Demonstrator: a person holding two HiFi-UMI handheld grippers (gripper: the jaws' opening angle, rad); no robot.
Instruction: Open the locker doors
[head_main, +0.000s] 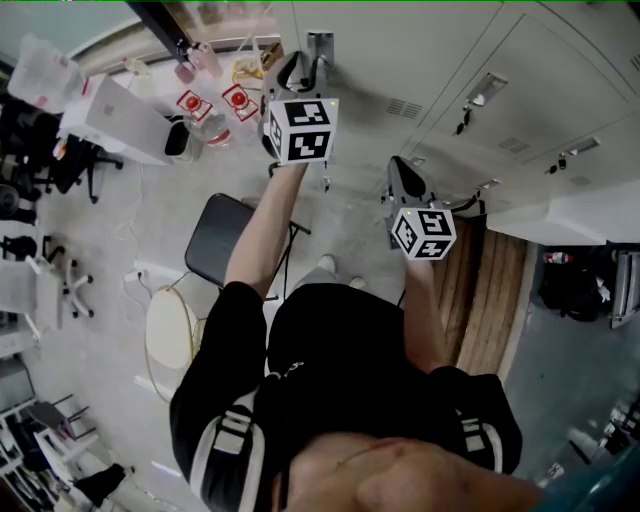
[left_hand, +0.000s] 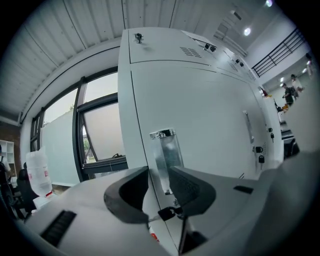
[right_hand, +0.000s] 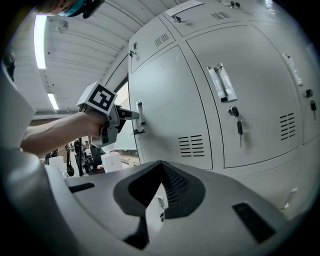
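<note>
A bank of pale grey lockers (head_main: 450, 60) stands in front of me. My left gripper (head_main: 318, 62) is raised to the leftmost tall door (left_hand: 200, 120). Its jaws stand on either side of that door's chrome handle (left_hand: 165, 152) and hold it. A black-headed key (left_hand: 167, 213) sticks out of the lock just below. The right gripper view shows the left gripper (right_hand: 134, 116) meeting the handle (right_hand: 141, 112) on the door (right_hand: 170, 105), which looks closed. My right gripper (head_main: 400, 170) hangs lower and to the right, close to the lockers. Its jaws (right_hand: 159, 165) are shut with nothing in them.
The neighbouring door carries a chrome handle (right_hand: 222, 82) and a hanging key (right_hand: 239, 125). Behind me are a black chair (head_main: 215, 240), a round white stool (head_main: 170, 330) and bottles with red caps (head_main: 215, 110). A wooden strip (head_main: 495, 290) lies at the lockers' foot. A window (left_hand: 100, 135) is left of the lockers.
</note>
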